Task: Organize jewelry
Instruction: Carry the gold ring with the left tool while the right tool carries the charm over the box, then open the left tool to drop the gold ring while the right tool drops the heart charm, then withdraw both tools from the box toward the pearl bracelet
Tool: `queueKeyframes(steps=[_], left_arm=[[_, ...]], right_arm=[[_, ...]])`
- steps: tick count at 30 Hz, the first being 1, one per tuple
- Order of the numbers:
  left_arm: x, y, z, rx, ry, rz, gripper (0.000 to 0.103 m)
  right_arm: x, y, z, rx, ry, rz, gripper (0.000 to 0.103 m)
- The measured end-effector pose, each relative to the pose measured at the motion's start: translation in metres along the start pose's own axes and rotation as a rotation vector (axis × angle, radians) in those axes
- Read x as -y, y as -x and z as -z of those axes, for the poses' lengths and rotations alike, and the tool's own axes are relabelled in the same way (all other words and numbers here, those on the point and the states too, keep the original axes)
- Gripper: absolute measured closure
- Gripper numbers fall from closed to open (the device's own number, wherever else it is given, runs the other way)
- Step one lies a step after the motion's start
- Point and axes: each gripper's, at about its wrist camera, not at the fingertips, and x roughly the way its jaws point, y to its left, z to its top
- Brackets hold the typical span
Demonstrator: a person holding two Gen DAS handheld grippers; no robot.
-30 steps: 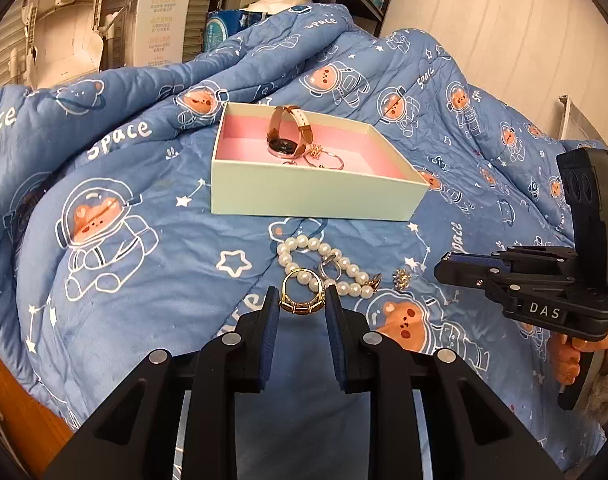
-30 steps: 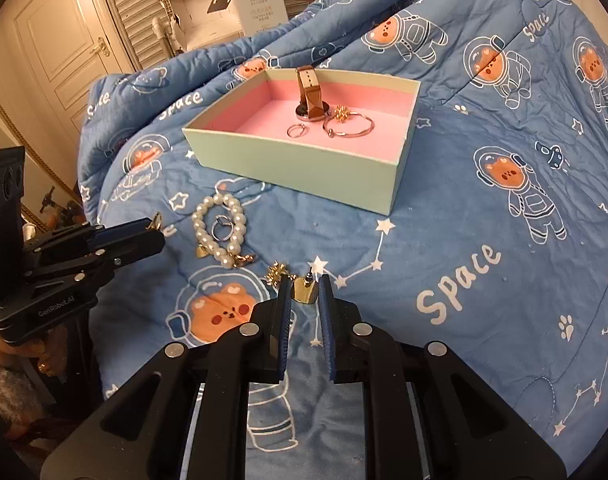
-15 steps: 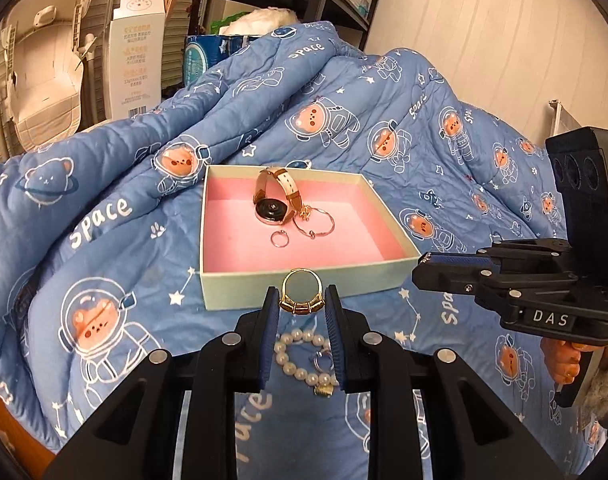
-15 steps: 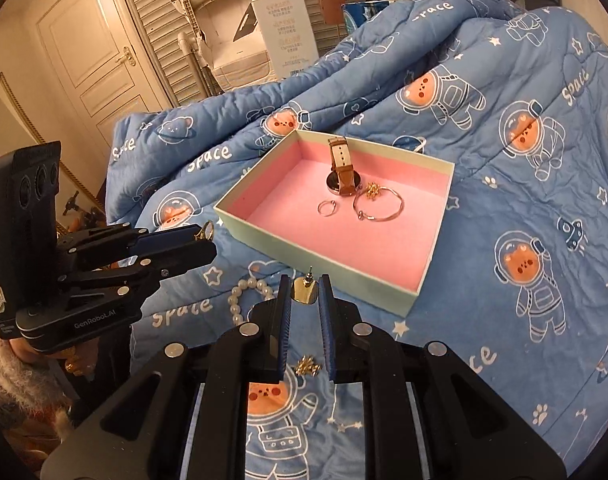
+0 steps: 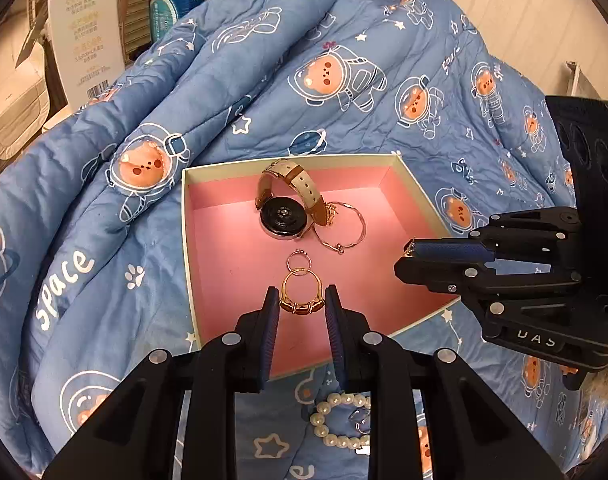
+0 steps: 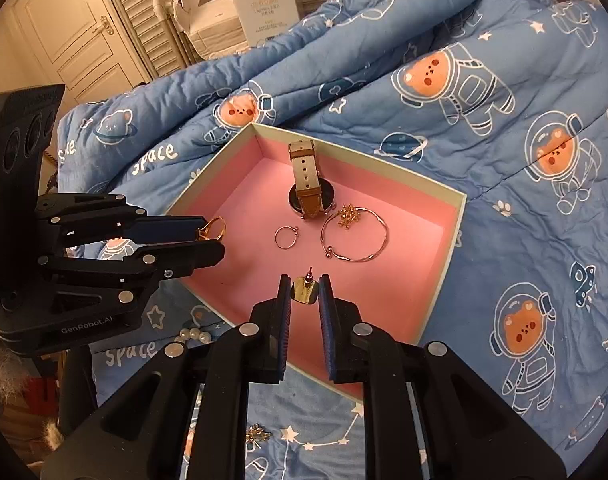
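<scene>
A gold ring sits clamped in the left gripper, low centre of frame over the pink box; the right gripper pinches a gold earring above the same box, where a watch, bangle and hoop lie

Inside the box, the near and left part of the pink floor is lying free. The watch, the bangle and the small hoop are occupying the far middle. The right tool is standing over the right wall, and the left tool is hanging over the near part.
</scene>
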Motion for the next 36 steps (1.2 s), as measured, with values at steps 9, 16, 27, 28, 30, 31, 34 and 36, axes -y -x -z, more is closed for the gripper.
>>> queueKeyframes(steps=[9,16,27,28,30,31,34,36], left_arm=[[0.007,-0.025,-0.007,-0.101,-0.076,-0.024,0.080],[0.010,-0.032,-0.006,-0.120,-0.085,-0.031,0.080],[0.009,-0.013,-0.011,-0.062,-0.109,-0.070,0.060],[0.009,-0.009,-0.011,-0.053,-0.113,-0.073,0.057],[0.008,-0.002,-0.010,-0.033,-0.117,-0.081,0.050],[0.007,0.002,-0.010,-0.024,-0.114,-0.082,0.048],[0.003,0.016,-0.006,0.013,-0.097,-0.078,0.039],[0.000,0.027,0.000,0.051,-0.079,-0.084,0.030]], right_arm=[[0.003,-0.030,-0.007,-0.087,0.029,0.028,0.089],[0.005,-0.044,-0.010,-0.117,0.041,0.045,0.088],[-0.001,-0.035,-0.007,-0.067,0.108,0.111,0.063],[-0.001,-0.032,-0.007,-0.052,0.109,0.112,0.060],[-0.001,-0.026,-0.008,-0.033,0.107,0.109,0.059],[-0.001,-0.022,-0.008,-0.025,0.105,0.107,0.059],[-0.001,-0.012,-0.008,0.005,0.091,0.105,0.052],[-0.001,-0.003,-0.006,0.028,0.078,0.101,0.052]])
